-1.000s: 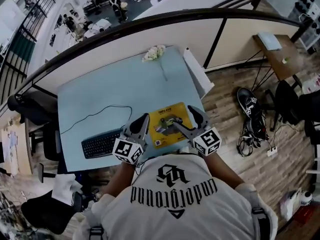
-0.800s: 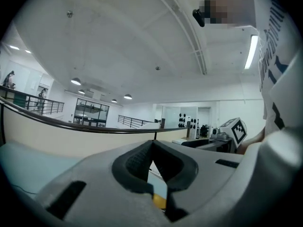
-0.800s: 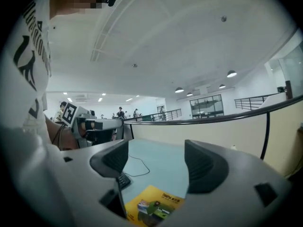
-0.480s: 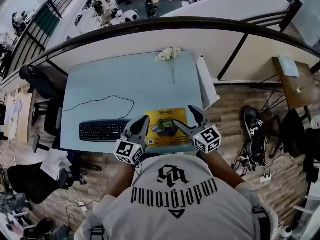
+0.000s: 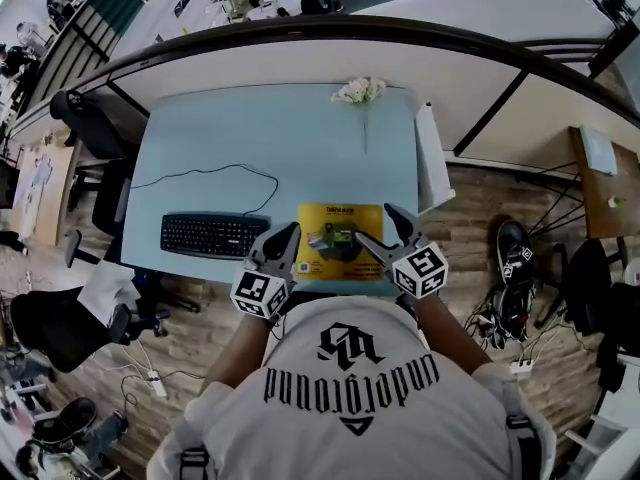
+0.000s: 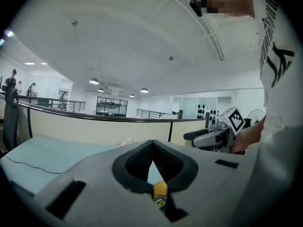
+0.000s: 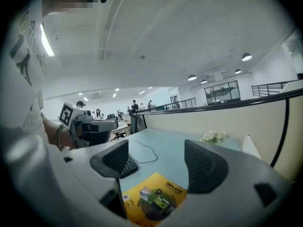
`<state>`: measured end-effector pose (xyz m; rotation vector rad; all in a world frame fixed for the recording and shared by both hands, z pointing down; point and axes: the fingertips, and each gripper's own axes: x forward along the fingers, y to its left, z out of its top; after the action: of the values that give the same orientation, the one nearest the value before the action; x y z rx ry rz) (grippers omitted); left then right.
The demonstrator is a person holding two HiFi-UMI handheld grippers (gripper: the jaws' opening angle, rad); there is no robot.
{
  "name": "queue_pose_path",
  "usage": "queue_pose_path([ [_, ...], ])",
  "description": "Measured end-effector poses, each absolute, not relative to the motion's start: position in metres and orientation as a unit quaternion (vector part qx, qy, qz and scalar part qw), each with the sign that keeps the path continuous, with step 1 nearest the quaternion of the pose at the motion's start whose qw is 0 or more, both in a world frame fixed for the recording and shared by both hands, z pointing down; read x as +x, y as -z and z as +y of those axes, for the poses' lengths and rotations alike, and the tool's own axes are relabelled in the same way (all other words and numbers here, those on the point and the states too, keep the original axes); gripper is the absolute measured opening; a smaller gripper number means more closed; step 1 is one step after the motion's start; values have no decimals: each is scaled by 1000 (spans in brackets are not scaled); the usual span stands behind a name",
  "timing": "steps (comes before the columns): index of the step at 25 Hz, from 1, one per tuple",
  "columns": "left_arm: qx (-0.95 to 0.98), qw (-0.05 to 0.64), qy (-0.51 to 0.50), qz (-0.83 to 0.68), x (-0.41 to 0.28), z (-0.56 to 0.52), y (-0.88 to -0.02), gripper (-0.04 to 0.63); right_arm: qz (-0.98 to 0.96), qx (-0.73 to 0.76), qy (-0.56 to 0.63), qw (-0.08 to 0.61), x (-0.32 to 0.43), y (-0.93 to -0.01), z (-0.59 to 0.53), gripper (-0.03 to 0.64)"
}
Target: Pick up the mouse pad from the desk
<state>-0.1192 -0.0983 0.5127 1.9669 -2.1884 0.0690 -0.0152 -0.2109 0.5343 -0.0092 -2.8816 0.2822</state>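
At the far left, off the tabletop (image 5: 250,128), a dark office chair (image 5: 85,118) stands on the floor. On the near left part of the pale blue tabletop lies a black keyboard (image 5: 213,235), long side along the near edge, and its thin black cable (image 5: 215,173) loops away toward the far side. Just right of the keyboard come the left tongs (image 5: 285,236), held above the near edge. In their own view the two dark pads meet at the tips and hold nothing. Through the small gap behind the tips shows a yellow sliver, probably the mouse pad. The mouse pad (image 5: 330,253) itself lies flat on the near right part of the tabletop, just right of the keyboard and close to the near edge. It is yellow, with a dark round print and some green in the middle. The left tongs sit over its near left corner, and whether they touch it cannot be told from above. The right tongs (image 5: 375,223) hang over its near right side with the pads standing well apart and nothing between them. Their own view looks down on the pad, lying clear below them. At the far edge, right of the middle, lies a small bunch of white flowers (image 5: 360,91). A white panel (image 5: 432,163) runs along the right edge of the tabletop, and farther right a black shoe (image 5: 512,253) lies on the wood floor.
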Motion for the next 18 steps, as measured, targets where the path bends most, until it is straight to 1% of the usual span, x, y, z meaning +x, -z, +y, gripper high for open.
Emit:
queue_pose_path([
  [5,669,109,-39,-734,-130,-109,-529,6,-986,0,-97,137,-26,-547,-217,354],
  [9,668,133,-33,-731,-142,-116,-545,7,-983,3,-103,154,-35,-564,-226,354],
  [18,669,178,-57,-719,-168,-125,-592,8,-969,-6,-96,228,-57,-620,-238,356],
])
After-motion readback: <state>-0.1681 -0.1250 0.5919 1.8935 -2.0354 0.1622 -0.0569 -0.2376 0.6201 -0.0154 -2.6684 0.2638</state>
